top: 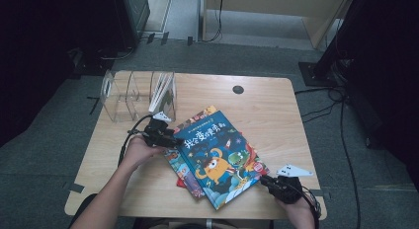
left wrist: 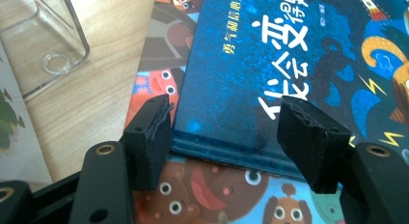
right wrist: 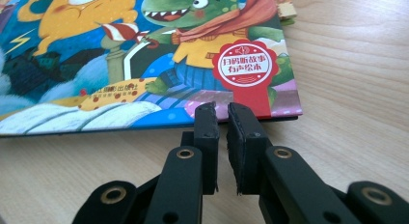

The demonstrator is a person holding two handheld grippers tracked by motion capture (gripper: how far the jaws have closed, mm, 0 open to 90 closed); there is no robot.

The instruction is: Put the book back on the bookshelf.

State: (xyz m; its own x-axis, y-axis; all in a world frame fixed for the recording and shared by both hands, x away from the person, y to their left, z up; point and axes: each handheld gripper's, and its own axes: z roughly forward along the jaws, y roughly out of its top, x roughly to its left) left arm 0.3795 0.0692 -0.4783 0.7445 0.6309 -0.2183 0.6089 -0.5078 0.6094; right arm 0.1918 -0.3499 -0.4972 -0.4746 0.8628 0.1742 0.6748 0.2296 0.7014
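A blue picture book with cartoon monsters lies slanted on top of a second colourful book on the wooden table. My left gripper sits at the blue book's upper left edge. In the left gripper view its jaws stand wide open just above the blue cover, with the pads off it. My right gripper is at the book's lower right edge. In the right gripper view its jaws are almost together with nothing between them, and the tips meet the cover's edge.
A transparent acrylic file stand stands at the back left with a thin book upright in its right slot. A dark cable hole is in the tabletop at the back. Bare wood lies right of the books.
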